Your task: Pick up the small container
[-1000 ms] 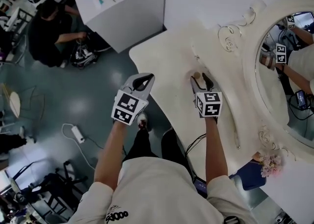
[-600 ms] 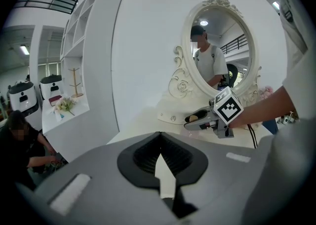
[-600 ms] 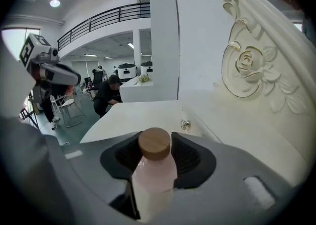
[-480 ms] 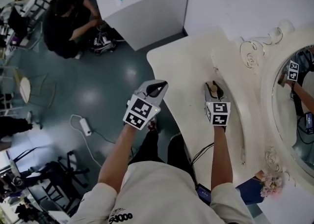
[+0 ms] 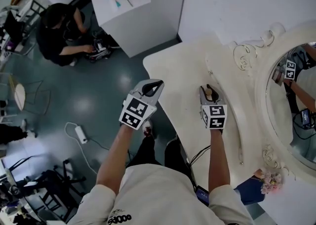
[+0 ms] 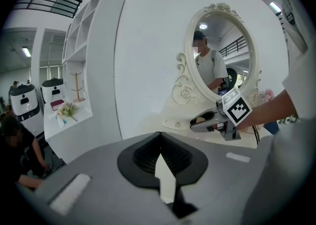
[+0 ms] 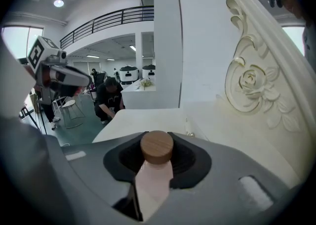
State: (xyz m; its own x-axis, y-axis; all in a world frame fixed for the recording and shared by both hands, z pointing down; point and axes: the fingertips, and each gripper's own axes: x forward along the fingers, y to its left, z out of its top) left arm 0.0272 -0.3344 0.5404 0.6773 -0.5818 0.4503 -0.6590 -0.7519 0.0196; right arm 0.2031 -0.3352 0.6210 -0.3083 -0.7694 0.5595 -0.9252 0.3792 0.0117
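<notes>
Your right gripper [image 5: 209,91] is closing its jaws around the small container [image 7: 154,169], and they hide its bottom part. From the head view you can hardly see it, because it is too tiny there. The big mirror [image 5: 296,71] runs off that view's right edge

The small container [image 7: 154,177] had a smooth pale-pink body, satin plastic by the look of it, topped with a round cap [image 7: 157,146] of light matt wood. The desk [image 5: 177,76] was cream-white and matt, same as the carved rose scrollwork [image 7: 252,86], painted plaster or resin, couldn't tell which. The mirror glass [image 5: 296,95] was glossy. The left tongs [image 6: 160,140] had a matt grey plastic shell and black ribbed pads. The floor [image 5: 84,105] was slick enough to bounce the lights.
</notes>
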